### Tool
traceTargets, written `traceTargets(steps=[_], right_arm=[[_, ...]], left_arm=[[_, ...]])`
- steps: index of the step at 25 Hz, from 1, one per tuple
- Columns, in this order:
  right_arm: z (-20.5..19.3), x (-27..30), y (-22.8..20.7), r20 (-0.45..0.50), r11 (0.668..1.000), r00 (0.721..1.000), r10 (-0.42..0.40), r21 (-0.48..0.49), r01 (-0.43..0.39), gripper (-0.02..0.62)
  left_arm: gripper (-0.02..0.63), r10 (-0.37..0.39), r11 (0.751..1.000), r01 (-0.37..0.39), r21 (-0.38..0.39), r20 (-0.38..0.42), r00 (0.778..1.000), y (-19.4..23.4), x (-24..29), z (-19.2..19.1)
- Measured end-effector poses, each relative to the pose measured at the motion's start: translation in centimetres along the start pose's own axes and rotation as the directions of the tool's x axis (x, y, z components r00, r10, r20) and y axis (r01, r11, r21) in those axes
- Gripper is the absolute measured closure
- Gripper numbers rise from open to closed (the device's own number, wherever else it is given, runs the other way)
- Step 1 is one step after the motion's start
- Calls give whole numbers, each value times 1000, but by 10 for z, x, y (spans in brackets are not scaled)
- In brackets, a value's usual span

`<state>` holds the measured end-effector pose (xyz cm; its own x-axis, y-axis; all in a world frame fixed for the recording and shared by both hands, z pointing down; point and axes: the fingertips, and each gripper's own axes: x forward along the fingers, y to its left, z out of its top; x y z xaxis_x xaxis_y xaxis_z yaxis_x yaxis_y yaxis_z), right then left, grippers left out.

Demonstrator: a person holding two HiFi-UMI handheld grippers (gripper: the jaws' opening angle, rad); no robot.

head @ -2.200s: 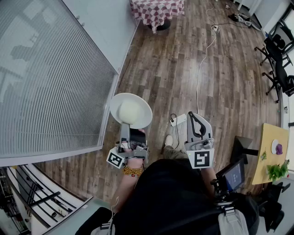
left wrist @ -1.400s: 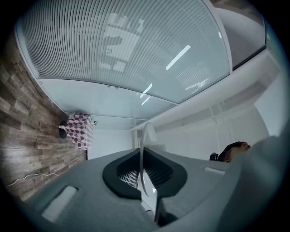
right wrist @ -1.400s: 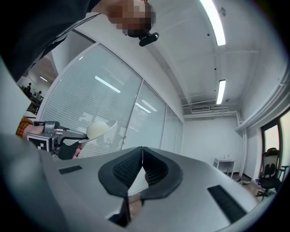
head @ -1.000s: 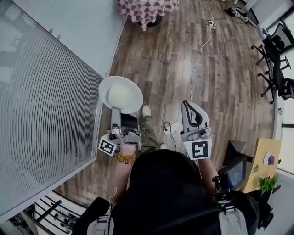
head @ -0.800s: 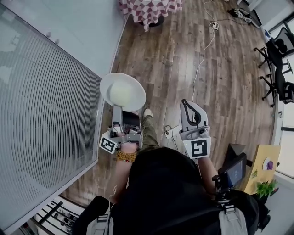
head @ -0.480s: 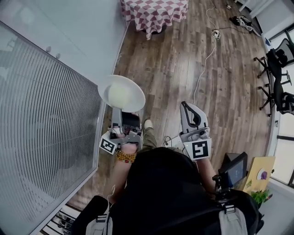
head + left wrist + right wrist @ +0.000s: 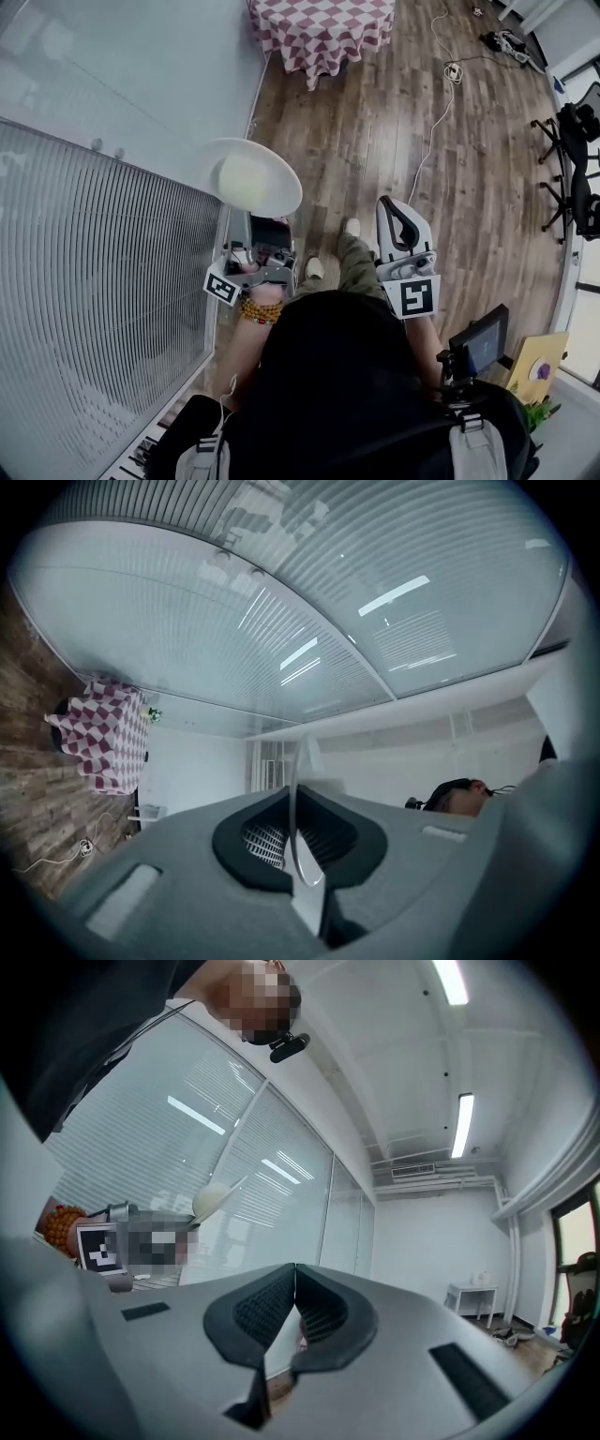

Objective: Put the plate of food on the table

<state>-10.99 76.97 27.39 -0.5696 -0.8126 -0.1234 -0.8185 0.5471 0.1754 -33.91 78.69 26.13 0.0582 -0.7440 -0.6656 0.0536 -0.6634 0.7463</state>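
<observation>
A white plate (image 7: pixel 253 178) with a pale mound of food (image 7: pixel 244 176) is carried above the wooden floor. My left gripper (image 7: pixel 255 216) is shut on its near rim. In the left gripper view the rim (image 7: pixel 293 841) runs edge-on between the pressed pads. My right gripper (image 7: pixel 394 204) is held level beside it, to the right, shut with nothing in it; its pads (image 7: pixel 281 1299) meet at the tips. The plate (image 7: pixel 216 1200) also shows at the left of the right gripper view. A table with a red-and-white checked cloth (image 7: pixel 323 26) stands ahead at the top of the head view.
A glass partition with blinds (image 7: pixel 94 281) runs close along the left. A white cable (image 7: pixel 431 103) trails over the floor ahead. Office chairs (image 7: pixel 583 159) stand at the right edge. A monitor (image 7: pixel 478 347) and a yellow table (image 7: pixel 530 361) are at the lower right.
The person has walked forward: the checked table has come further into view, the partition has slid past. Both grippers and the plate moved along together, the grip unchanged.
</observation>
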Motion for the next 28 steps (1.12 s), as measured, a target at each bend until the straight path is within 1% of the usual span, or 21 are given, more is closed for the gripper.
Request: traceTargets(steps=[2, 4, 7, 10, 12, 15, 16, 17, 20, 22, 25, 28], right_arm=[[-4, 14, -12, 16, 1000, 1000, 5, 2, -5, 586], [-16, 36, -31, 27, 1000, 1000, 16, -2, -16, 586], [-38, 84, -77, 31, 1000, 999, 28, -3, -28, 585], [-47, 122, -118, 40, 999, 998, 42, -1, -42, 585], [-49, 156, -134, 45, 999, 998, 50, 3, -50, 585], [-56, 220, -146, 19, 998, 998, 63, 5, -63, 586], [-61, 234, -155, 10, 998, 998, 65, 9, -65, 586], [-65, 240, -170, 11, 998, 998, 65, 16, -65, 586], [-76, 228, -229, 48, 998, 997, 52, 44, -54, 585], [-85, 221, -260, 55, 998, 997, 47, 47, -50, 585], [-100, 231, -291, 55, 998, 997, 51, 24, -52, 586], [-114, 239, -317, 52, 999, 998, 19, 49, -21, 586]], left_arm=[[594, 4, 1000, -3, 12, -9, 1000, 11, 13, -2], [594, 5, 1000, -5, 25, -9, 1000, 33, 31, -5], [594, 21, 999, -21, 42, 10, 1000, 79, 70, -10], [594, 43, 997, -45, 66, 29, 999, 112, 102, -16], [594, 55, 996, -58, 70, 42, 998, 132, 127, -6], [594, 75, 995, -78, 68, 56, 996, 168, 169, 24], [594, 79, 994, -82, 71, 56, 995, 178, 182, 26], [594, 79, 993, -83, 79, 51, 996, 185, 194, 18], [594, 74, 990, -77, 115, 27, 997, 197, 219, -36], [594, 78, 989, -80, 122, 18, 997, 210, 231, -63], [594, 73, 989, -74, 128, 12, 997, 229, 251, -78], [594, 89, 987, -88, 133, -4, 996, 247, 264, -89]])
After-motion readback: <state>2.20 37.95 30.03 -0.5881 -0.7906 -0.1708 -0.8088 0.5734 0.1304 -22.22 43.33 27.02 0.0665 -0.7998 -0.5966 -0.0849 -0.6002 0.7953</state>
